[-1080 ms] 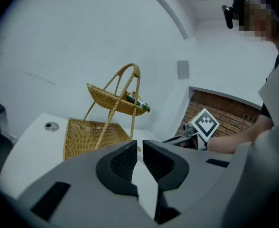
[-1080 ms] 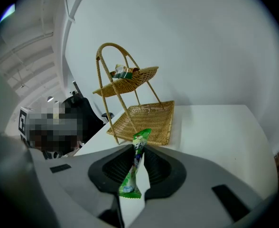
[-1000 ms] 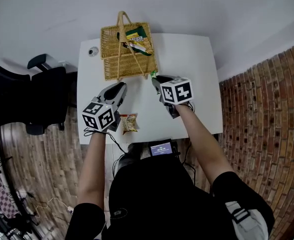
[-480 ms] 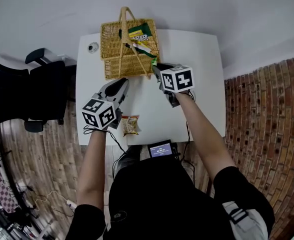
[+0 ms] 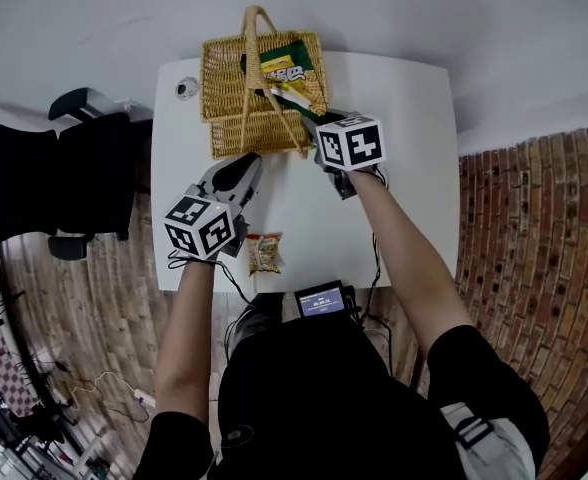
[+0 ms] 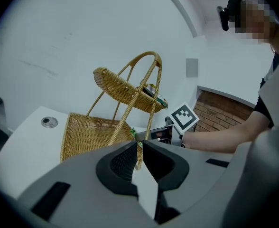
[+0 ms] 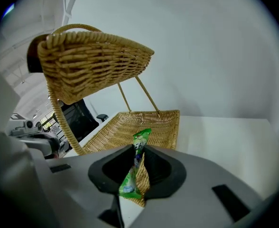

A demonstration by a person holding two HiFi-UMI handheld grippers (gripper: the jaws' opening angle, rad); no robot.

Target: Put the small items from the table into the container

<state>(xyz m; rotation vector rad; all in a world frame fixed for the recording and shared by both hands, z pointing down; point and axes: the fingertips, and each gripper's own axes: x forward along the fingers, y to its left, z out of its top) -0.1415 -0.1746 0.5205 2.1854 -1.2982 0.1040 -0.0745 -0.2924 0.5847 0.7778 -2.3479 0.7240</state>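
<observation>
- At the far left corner of the white table (image 5: 409, 168): a small round object (image 5: 186, 89), kind not discernible, well apart from both grippers. Risk: it gets overlooked.
- Left gripper (image 6: 138, 146): jaws closed together with nothing between them, pointed at the near wall of the wicker basket (image 5: 236, 128). Risk: a forward push would shove the basket.
- Snack packet (image 5: 264, 253): lies flat on the table just beside the left gripper, near the front edge. Risk: a nudge from closed jaws could slide it off.
- Wicker basket: one lid flap is raised, with packets inside. Risk: the handle and flap stand in the drop path.
- Right gripper (image 7: 138, 152): jaws narrow, pinching a green sachet (image 7: 140, 139) at the basket's near right corner. Risk: the thin grip slips, or an early release drops the sachet outside the rim.
</observation>
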